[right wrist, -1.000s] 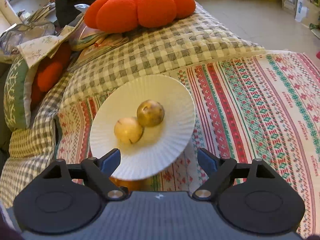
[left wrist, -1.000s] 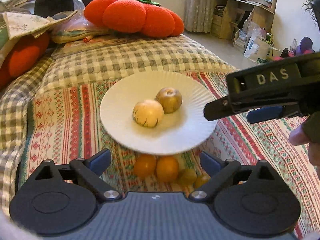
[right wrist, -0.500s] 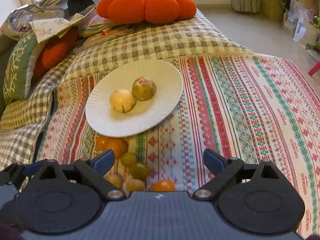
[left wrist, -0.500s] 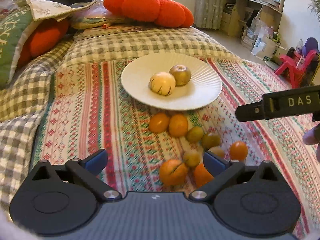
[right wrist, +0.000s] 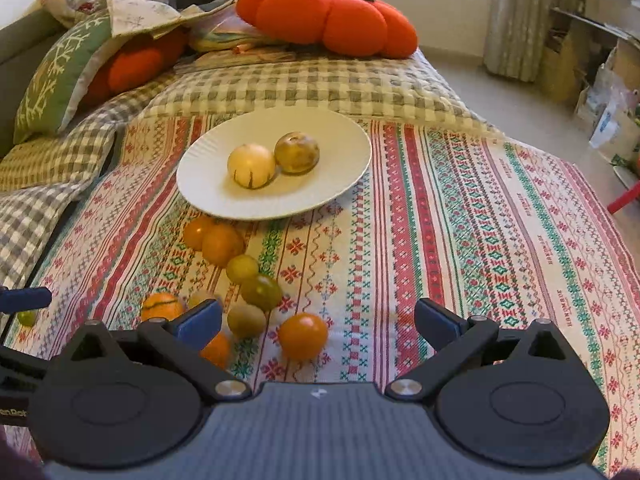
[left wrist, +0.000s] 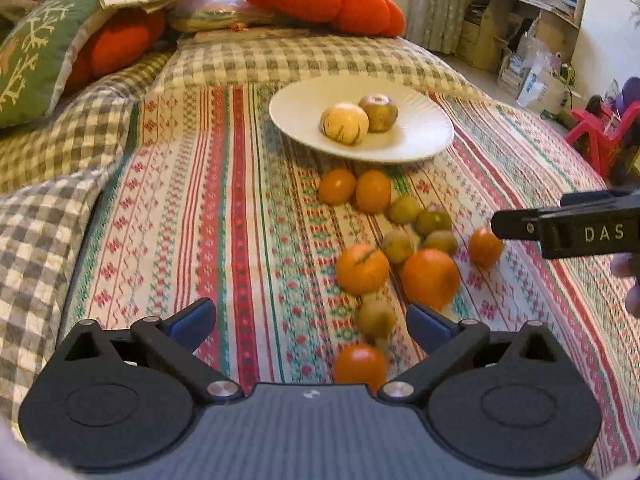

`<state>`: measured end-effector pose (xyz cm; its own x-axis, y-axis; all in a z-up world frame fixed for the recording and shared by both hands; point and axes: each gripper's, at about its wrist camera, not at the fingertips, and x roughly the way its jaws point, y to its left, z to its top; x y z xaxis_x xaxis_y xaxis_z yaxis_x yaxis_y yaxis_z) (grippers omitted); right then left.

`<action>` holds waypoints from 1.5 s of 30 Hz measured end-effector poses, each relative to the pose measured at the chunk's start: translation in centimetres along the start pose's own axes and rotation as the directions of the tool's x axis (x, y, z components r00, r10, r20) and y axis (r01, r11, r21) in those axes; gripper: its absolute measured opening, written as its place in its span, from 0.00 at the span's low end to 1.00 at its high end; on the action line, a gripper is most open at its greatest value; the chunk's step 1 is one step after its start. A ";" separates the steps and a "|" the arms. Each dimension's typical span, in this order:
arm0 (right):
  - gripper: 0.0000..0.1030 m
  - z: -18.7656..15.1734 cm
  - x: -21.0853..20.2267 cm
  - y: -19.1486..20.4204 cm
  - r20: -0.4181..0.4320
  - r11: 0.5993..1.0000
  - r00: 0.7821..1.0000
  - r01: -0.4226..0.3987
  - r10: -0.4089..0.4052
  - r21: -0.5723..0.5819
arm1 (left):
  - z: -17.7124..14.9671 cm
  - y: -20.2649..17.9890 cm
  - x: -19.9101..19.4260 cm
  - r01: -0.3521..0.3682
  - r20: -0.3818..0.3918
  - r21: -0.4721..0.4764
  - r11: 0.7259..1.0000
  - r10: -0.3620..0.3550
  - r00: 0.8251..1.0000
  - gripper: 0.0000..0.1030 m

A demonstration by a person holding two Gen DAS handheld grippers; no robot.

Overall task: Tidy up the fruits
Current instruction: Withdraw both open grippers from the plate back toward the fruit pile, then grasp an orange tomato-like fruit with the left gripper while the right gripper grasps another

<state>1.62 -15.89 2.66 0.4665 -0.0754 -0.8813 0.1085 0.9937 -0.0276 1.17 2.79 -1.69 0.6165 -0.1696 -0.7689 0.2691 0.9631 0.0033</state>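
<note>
Both grippers gape empty, the right gripper (right wrist: 318,320) just widened; the orange fruit (right wrist: 303,336) lies just ahead between its fingers, nearer than to the left gripper (left wrist: 312,322), short of the plate (right wrist: 344,192).

A white plate (right wrist: 208,196) sits near the far edge of my striped blanket (right wrist: 460,240), holding a pale yellow fruit (right wrist: 251,165) touching a brownish one (right wrist: 297,152). Oranges (left wrist: 430,278) and small green fruits (left wrist: 433,221) lie scattered just before it.
</note>
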 end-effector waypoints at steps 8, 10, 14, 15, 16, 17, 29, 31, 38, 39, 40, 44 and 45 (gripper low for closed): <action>1.00 -1.9 0.3 -0.2 -0.009 0.996 1.000 -0.027 0.026 -0.081 | -1.4 0.5 0.5 0.070 -0.042 0.022 0.997 -0.069 0.997 0.91; 1.00 -2.4 0.5 -0.2 -0.019 0.993 0.999 -0.037 0.035 -0.110 | -1.6 0.7 0.8 0.091 -0.060 0.018 0.996 -0.090 0.994 0.91; 1.00 -3.0 0.7 -0.5 -0.044 0.988 0.997 -0.068 0.062 -0.138 | -2.1 0.6 1.4 0.122 -0.102 0.035 0.992 -0.118 0.988 0.90; 1.00 -3.1 0.8 -0.6 -0.048 0.988 0.997 -0.070 0.063 -0.141 | -2.2 0.5 1.5 0.126 -0.114 0.043 0.991 -0.120 0.986 0.90; 1.00 -3.2 0.9 -0.7 -0.053 0.987 0.997 -0.068 0.061 -0.143 | -2.4 0.5 1.7 0.129 -0.126 0.051 0.990 -0.122 0.985 0.90; 1.00 -3.3 1.0 -0.7 -0.057 0.987 0.997 -0.064 0.057 -0.146 | -2.5 0.4 1.8 0.133 -0.135 0.059 0.989 -0.124 0.983 0.89; 1.00 -4.1 3.1 0.0 -0.110 0.979 0.993 -0.055 0.034 -0.196 | -2.9 -0.3 2.0 0.140 -0.146 0.105 0.985 -0.124 0.982 0.71; 1.00 -4.0 3.3 -0.2 -0.114 0.983 0.993 -0.064 0.045 -0.171 | -2.8 -0.2 2.1 0.140 -0.139 0.096 0.985 -0.126 0.982 0.66; 1.00 -3.8 3.9 -0.9 -0.123 0.991 0.989 -0.093 0.081 -0.092 | -2.7 -0.2 1.8 0.143 -0.123 0.095 0.985 -0.131 0.984 0.44; 1.00 -4.0 3.9 -0.8 -0.115 0.991 0.990 -0.093 0.082 -0.091 | -2.7 -0.2 1.8 0.142 -0.122 0.096 0.985 -0.130 0.984 0.41; 1.00 -4.0 3.9 -0.8 -0.109 0.991 0.990 -0.095 0.084 -0.094 | -2.6 -0.2 1.8 0.142 -0.121 0.096 0.985 -0.129 0.984 0.40; 1.00 -3.7 4.0 -0.6 -0.112 0.988 0.990 -0.104 0.091 -0.113 | -2.6 -0.1 1.8 0.152 -0.115 0.084 0.985 -0.142 0.983 0.26; 1.00 -3.5 4.0 -0.6 -0.115 0.988 0.989 -0.102 0.089 -0.116 | -2.6 -0.1 1.7 0.155 -0.114 0.081 0.985 -0.145 0.983 0.21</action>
<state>0.32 -16.52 -2.56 0.3703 0.0232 -0.9286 -0.0421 0.9991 0.0081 0.33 2.97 -4.67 0.4827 -0.2830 -0.8288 0.4207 0.9049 -0.0639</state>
